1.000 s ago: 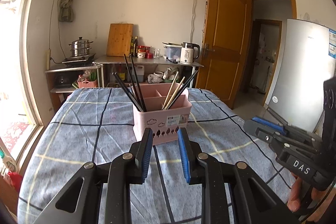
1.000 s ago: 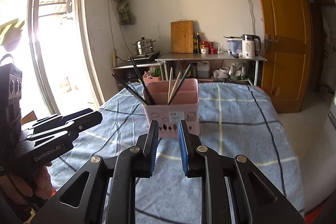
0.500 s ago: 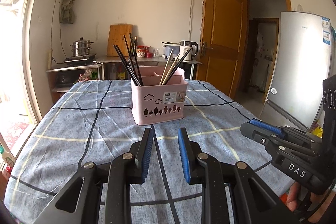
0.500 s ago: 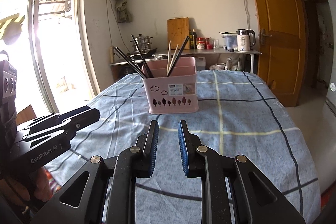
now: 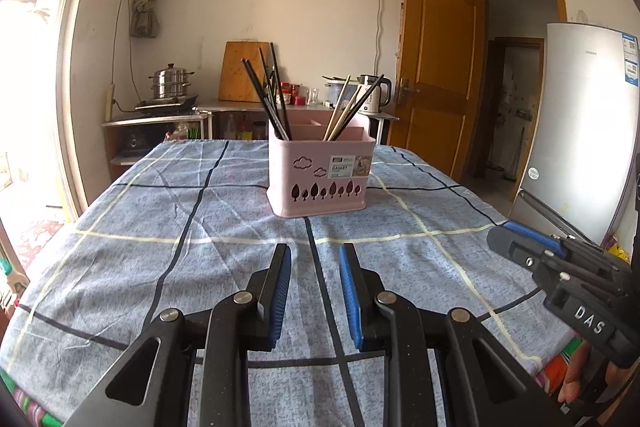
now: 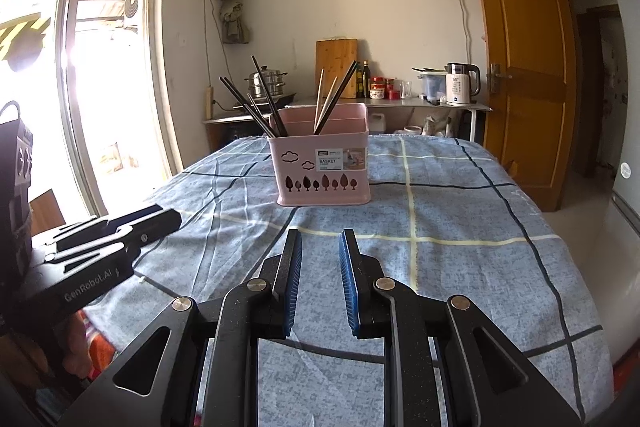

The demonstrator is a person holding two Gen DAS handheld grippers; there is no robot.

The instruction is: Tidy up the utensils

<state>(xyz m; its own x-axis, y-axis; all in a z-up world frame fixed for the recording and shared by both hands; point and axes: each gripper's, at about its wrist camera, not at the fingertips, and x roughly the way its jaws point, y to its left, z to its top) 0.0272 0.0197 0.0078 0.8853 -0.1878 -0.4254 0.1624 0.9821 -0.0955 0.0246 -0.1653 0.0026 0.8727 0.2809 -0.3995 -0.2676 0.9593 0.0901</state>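
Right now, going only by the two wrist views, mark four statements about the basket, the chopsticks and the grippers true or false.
1. The pink basket stands upright on the checked tablecloth. True.
2. The left gripper is clamped on a chopstick. False: its jaws are apart with nothing between them.
3. The dark chopsticks lean toward the window side. True.
4. The right gripper touches the basket. False: bare cloth separates them, and it holds nothing.

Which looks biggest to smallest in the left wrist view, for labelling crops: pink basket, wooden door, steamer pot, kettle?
1. wooden door
2. pink basket, nearer the camera, so its apparent size is flattered
3. steamer pot
4. kettle, close to the pot in apparent size; that order is unsure
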